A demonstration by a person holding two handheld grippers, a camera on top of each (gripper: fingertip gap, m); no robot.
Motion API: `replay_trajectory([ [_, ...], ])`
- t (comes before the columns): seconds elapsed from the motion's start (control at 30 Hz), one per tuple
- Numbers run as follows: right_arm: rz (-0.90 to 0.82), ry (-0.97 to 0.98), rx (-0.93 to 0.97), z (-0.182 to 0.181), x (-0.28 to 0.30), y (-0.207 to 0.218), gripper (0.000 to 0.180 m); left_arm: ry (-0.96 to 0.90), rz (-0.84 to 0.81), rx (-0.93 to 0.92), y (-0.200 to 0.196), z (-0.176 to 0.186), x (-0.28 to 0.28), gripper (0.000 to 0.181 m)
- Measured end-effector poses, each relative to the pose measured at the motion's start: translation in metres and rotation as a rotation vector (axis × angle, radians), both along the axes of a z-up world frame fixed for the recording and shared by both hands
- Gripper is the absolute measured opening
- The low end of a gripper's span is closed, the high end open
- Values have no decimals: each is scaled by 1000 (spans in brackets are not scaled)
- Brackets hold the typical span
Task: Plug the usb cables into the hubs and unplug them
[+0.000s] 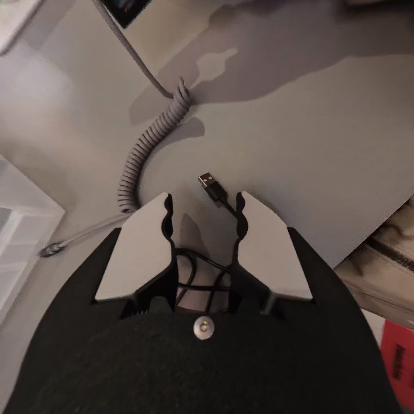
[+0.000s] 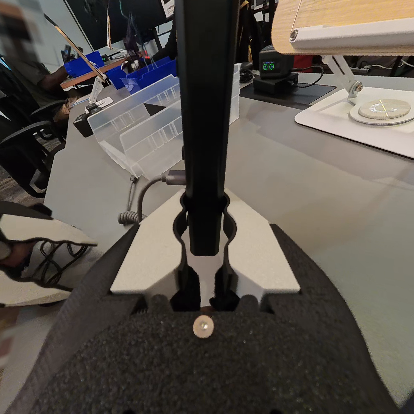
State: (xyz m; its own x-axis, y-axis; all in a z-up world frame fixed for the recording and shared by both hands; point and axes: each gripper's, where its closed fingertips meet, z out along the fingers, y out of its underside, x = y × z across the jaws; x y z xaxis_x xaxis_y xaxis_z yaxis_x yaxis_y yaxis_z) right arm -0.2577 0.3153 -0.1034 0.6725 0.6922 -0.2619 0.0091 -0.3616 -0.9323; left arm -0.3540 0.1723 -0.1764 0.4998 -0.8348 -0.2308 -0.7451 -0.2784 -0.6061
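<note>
right gripper [image 2: 205, 202] is pinching the long black hub [image 2: 202, 112] near its lower end, a grey plug [image 2: 174, 180] already in its 9 o'clock side. left gripper [image 1: 204, 201] is spread wide over the grey table [image 1: 291, 156], with the black usb plug [image 1: 209, 183] lying loose toward 1 o'clock of its tips. that cable looks light and floppy, so i'd grab the stiff plug housing, not the cord.

The hub [image 2: 205, 134] is glossy black plastic. The coiled cable [image 1: 143, 154] looks matt grey. The table [image 1: 291, 145] is smooth grey; the bin [image 2: 143, 132] is frosted plastic.
</note>
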Motion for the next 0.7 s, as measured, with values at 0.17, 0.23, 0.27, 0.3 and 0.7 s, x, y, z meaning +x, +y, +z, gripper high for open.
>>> replay_trajectory([
  [0.17, 6, -4, 12, 3, -2, -2, 26, -51, -52, -198, -19, -16, 6, 24],
  [0.23, 4, -5, 7, 2, -1, -1, 26, -10, -98, -178, -21, -16, 7, 12],
  [0.27, 4, -4, 3, 1, -1, -1, 26, 1, -111, -173, -21, -16, 8, 6],
  [0.3, 3, -2, 0, 0, -1, -1, 26, 3, -129, -170, -22, -16, 9, 6],
  [0.7, 60, 79, 34, 15, -7, -8, 26, -764, -308, -615, -10, 125, 32, 4],
])
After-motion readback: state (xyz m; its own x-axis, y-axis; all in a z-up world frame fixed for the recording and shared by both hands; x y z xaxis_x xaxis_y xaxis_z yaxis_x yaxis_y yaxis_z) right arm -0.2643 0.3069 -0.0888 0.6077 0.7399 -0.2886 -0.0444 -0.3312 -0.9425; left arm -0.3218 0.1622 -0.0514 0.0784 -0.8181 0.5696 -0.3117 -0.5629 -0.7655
